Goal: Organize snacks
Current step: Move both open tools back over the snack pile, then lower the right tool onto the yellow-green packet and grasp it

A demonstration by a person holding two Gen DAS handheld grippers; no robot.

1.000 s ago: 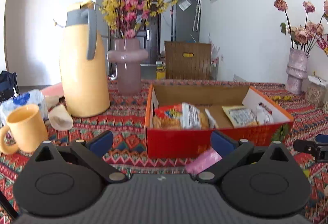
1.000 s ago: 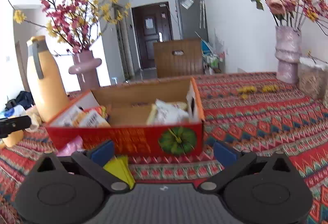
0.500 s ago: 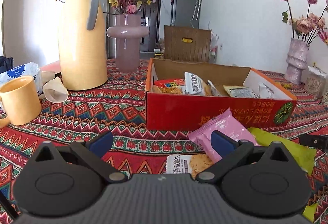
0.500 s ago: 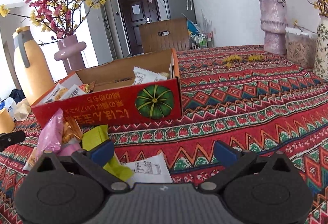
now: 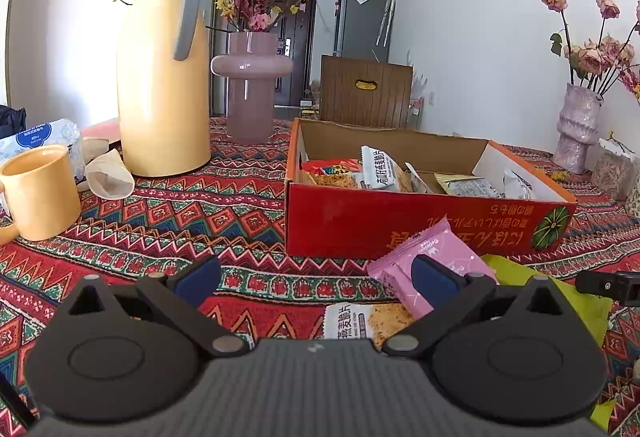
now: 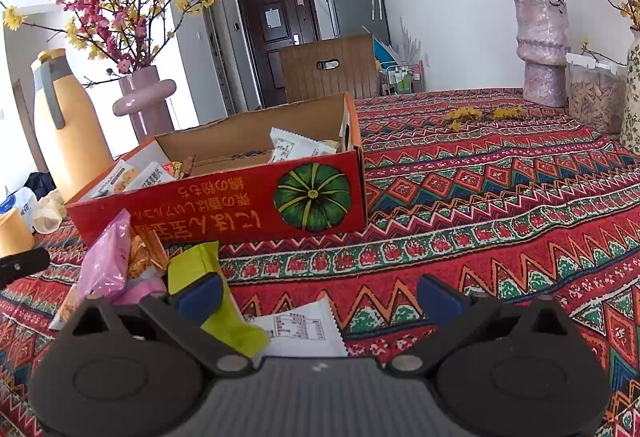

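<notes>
Both tools have pulled back from the red box [image 5: 420, 221], exposing loose snack packets [image 5: 424, 269].

Bright daylight from left, sharp focus, fisheye-bent edges.

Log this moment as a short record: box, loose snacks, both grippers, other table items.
box: red box open on the patterned cloth, several packets inside
loose snacks: pink packet, green packet, oat packet, white packet, all on the cloth in front of the box
left gripper: open, empty, near the pink packet
right gripper: open, empty, above the white packet
other items: yellow jug, mug, pink vase
</notes>
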